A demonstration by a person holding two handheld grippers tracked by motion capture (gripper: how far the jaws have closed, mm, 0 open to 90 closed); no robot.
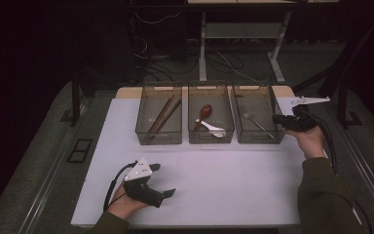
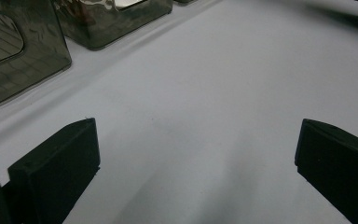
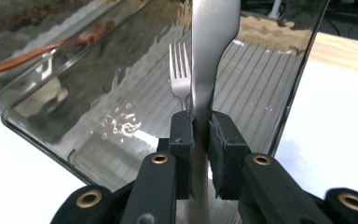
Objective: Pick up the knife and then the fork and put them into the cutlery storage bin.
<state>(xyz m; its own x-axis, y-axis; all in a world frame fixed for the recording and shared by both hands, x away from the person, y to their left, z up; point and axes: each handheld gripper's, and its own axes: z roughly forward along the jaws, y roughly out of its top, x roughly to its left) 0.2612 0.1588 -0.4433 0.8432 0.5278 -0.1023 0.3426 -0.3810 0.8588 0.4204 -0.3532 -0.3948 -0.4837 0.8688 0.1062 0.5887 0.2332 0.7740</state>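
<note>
My right gripper [image 3: 200, 119] is shut on a flat silver metal utensil [image 3: 212, 42] that sticks up from between its jaws; I cannot tell which kind it is. It hangs over the right smoky plastic bin [image 3: 37, 126], where a metal fork [image 3: 181, 70] lies on the ribbed bottom. In the high view the right gripper [image 1: 283, 120] sits at the right wall of that bin [image 1: 259, 141], with the fork [image 1: 253, 121] inside. My left gripper [image 1: 164, 179] rests near the table's front left, jaws wide open over bare white table [image 2: 205, 93], and the left gripper [image 2: 196, 130] holds nothing.
Three smoky bins stand in a row at the back of the white table [image 1: 214, 170]. The left bin [image 1: 158, 139] holds brown chopsticks [image 1: 161, 118]. The middle bin [image 1: 210, 140] holds a red spoon [image 1: 204, 113] and a white spoon [image 1: 213, 127]. Cables trail from both grippers.
</note>
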